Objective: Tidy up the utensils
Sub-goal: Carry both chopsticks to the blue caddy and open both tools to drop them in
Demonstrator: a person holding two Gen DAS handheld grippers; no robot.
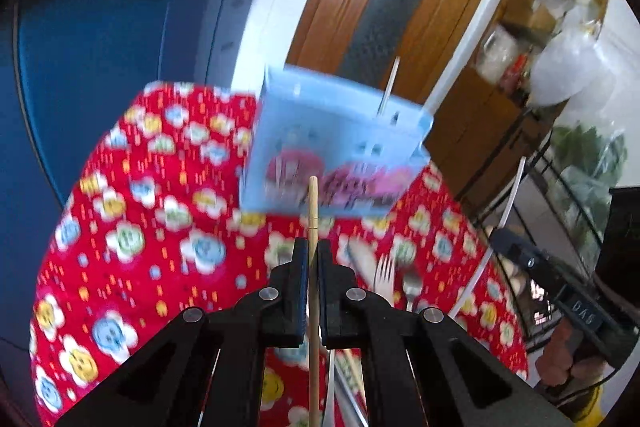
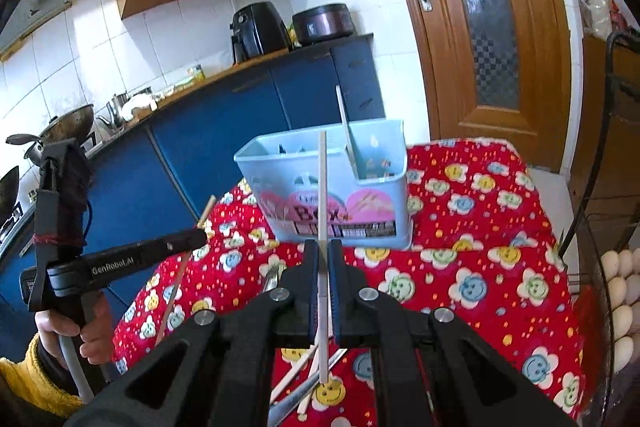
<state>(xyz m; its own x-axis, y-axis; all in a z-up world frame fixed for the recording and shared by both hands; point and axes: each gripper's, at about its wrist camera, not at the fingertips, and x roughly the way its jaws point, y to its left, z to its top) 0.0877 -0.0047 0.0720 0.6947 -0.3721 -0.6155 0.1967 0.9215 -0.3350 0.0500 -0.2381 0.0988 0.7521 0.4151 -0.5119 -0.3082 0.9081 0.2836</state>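
In the left wrist view, the left gripper [image 1: 313, 259] is pinching a wooden chopstick [image 1: 313, 211] between its nearly closed jaws, the stick running straight up along the fingers so that its tip is overlapping the front wall of the light blue utensil box [image 1: 340, 139]. The box is sitting on the red flowered tablecloth [image 1: 140, 227] ahead of the gripper and is blurred. A white stick [image 1: 390, 83] is standing in its right part. Down to the right of the fingers, a fork [image 1: 384, 277] and another metal utensil [image 1: 412, 285] are lying on the cloth, waiting their turn. To do this step well, the person is probably needing to lift the stick above the rim, tilt it toward upright and let go only once its lower end is inside a compartment; a sideways swing risks knocking the light box.

In the right wrist view, the right gripper [image 2: 323, 263] is likewise clamping a pale chopstick [image 2: 322, 187], jaws pressed close on it, the stick crossing the box's [image 2: 280, 163] front label. The box is standing apart from the gripper on the cloth [image 2: 480, 247], with a whitish utensil [image 2: 348, 131] leaning in its right compartment. At the left, the other gripper [image 2: 202, 235] is showing side-on with the tan stick [image 2: 208, 211] poking past its fingers. Loose sticks [image 2: 296, 375] are lying on the cloth beneath the right gripper. Since both hands are loaded, taking turns over the box seems wisest.
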